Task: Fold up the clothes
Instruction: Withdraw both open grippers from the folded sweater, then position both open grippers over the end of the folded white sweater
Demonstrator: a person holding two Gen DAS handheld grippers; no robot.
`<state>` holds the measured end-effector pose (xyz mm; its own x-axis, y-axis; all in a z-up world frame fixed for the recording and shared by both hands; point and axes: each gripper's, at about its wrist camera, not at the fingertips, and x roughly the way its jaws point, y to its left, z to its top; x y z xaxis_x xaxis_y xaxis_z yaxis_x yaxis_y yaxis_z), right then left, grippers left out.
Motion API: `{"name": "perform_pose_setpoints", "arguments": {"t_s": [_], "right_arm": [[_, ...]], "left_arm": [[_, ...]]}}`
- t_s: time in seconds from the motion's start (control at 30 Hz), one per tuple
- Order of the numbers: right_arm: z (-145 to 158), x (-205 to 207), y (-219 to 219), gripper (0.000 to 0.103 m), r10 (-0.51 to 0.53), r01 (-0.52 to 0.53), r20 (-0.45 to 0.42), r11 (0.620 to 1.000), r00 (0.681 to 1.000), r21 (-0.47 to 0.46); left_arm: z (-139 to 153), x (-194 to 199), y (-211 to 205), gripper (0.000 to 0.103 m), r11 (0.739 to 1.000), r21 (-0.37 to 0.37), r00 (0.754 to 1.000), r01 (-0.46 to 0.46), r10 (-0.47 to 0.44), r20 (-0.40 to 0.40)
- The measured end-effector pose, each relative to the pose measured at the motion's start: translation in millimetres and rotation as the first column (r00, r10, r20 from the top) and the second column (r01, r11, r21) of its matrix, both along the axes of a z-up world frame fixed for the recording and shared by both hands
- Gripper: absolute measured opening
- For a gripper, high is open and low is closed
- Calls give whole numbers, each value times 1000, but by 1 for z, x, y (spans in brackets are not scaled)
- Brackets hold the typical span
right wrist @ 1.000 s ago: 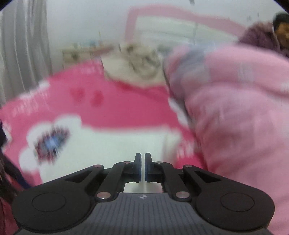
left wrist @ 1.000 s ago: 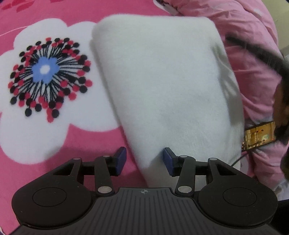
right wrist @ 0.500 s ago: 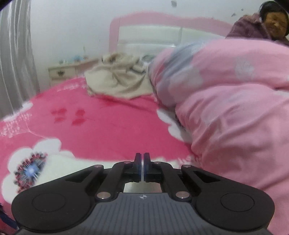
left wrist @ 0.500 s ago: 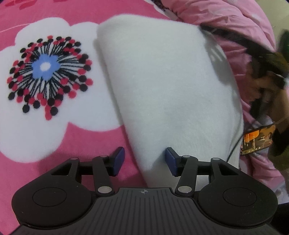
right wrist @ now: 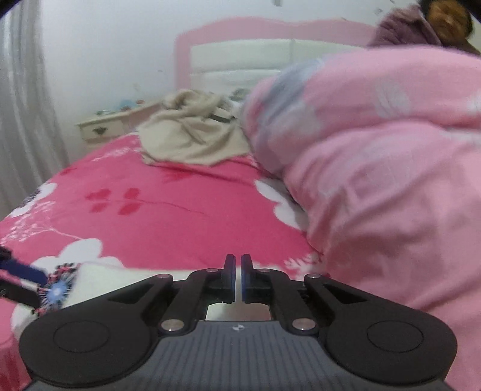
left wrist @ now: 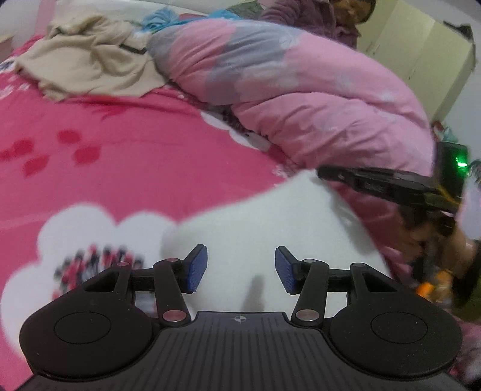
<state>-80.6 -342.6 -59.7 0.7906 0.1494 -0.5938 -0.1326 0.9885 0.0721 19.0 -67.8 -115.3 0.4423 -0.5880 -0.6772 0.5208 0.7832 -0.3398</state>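
A folded white cloth (left wrist: 270,225) lies on the pink flowered bedspread (left wrist: 135,156). My left gripper (left wrist: 240,267) hovers over its near part, jaws open, blue pads apart with nothing pinched between them. My right gripper (left wrist: 323,173) reaches in from the right over the cloth's far right edge, carried by a hand (left wrist: 433,237). In the right wrist view the right gripper (right wrist: 237,276) is shut with nothing seen between its pads. The white cloth (right wrist: 126,278) lies just below it, and the left gripper's blue fingertip (right wrist: 21,270) shows at the left edge.
A crumpled beige garment (left wrist: 90,60) lies far up the bed near the headboard (right wrist: 240,60). A bulky pink quilt (left wrist: 300,90) fills the right side, with a person (right wrist: 421,27) behind it. A nightstand (right wrist: 102,129) and curtain (right wrist: 24,120) stand at the left.
The left wrist view has tipped up from looking straight down on the cloth to looking across the bed. The right gripper has come in over the cloth's far right edge, still shut.
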Motion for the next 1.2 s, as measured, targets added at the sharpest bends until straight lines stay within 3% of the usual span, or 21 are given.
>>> {"name": "perform_pose_setpoints", "arguments": {"t_s": [0.13, 0.2, 0.3, 0.4, 0.5, 0.63, 0.8, 0.87, 0.97, 1.1, 1.2], "right_arm": [[1, -10, -1, 4, 19, -19, 29, 1000, 999, 15], [-8, -7, -2, 4, 30, -29, -6, 1000, 1000, 6], [-30, -2, -7, 3, 24, -27, -47, 998, 999, -48], [-30, 0, -12, 3, 17, -18, -52, 1000, 998, -18], [-12, -4, -8, 6, 21, -21, -44, 1000, 999, -4], [17, -24, -1, 7, 82, -82, -5, 996, 997, 37], [-14, -26, 0, 2, 51, -60, -112, 995, 992, -79], [3, -40, -5, 7, 58, -61, -87, 997, 995, -39], [34, -76, -8, 9, 175, -173, -69, 984, 982, 31], [29, -121, -2, 8, 356, -342, -174, 934, 918, 103], [-14, -135, 9, 5, 282, -296, -288, 955, 915, -4]], "left_arm": [[-24, 8, -1, 51, 1000, 24, 1000, -6, 7, -10], [-31, 8, 3, 51, 1000, 14, 1000, -13, 13, -8], [-31, 10, 0, 51, 1000, 24, 1000, 3, -3, 8], [-27, 14, -3, 51, 999, 49, 1000, 10, -11, 18], [-13, 9, -3, 51, 997, 80, 999, -23, 20, 38], [3, -10, 0, 51, 998, 36, 997, -43, 41, 71], [-2, -29, 0, 50, 997, 75, 998, -22, 18, 57], [4, -40, 3, 50, 998, 64, 998, 6, -9, 55], [13, -62, 6, 50, 996, 42, 995, 85, -87, 48], [1, -88, -3, 50, 982, 57, 984, 180, -179, -10], [-18, -99, -16, 51, 976, 107, 982, 188, -185, -41]]}}
